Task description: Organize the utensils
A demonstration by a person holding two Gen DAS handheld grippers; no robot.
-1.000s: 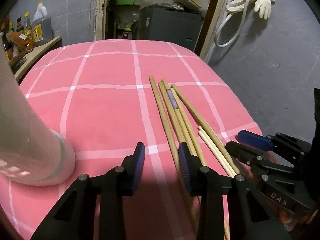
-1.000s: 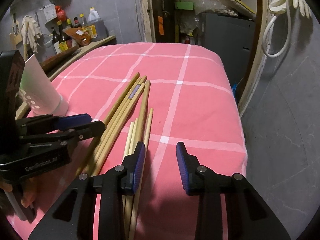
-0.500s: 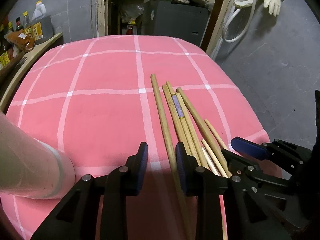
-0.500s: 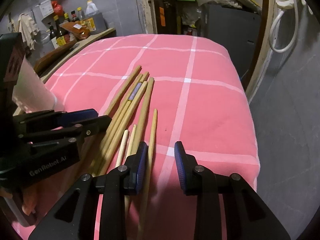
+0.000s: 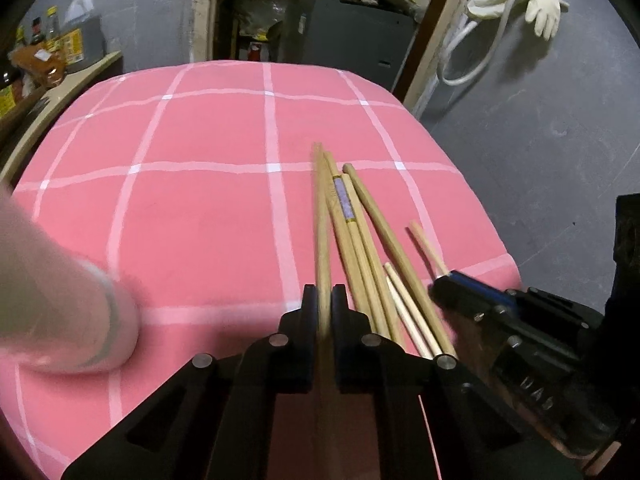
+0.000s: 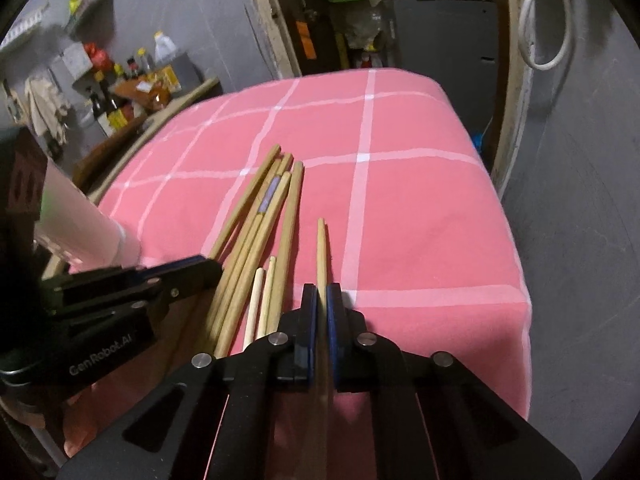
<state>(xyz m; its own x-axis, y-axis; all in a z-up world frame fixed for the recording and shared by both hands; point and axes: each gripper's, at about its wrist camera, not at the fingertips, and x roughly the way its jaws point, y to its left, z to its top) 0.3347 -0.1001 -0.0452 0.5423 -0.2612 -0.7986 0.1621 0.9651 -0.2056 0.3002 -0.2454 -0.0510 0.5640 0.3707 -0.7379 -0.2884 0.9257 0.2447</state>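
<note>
Nearest, the left gripper (image 5: 324,300) is clamped on one long chopstick (image 5: 322,216), the right gripper (image 6: 321,300) on a shorter chopstick (image 6: 320,248); the loose chopsticks (image 5: 360,240) beyond remain unsorted on the pink cloth (image 5: 200,200) beside the white holder (image 5: 60,312)

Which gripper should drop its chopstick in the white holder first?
Left, probably. The left gripper is shut on a chopstick with the white holder right beside it; the right gripper sits across the pile.

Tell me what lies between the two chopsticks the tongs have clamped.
In the right wrist view, between the left tongs' chopstick and the right tongs' chopstick lie more loose chopsticks on the pink cloth.
</note>
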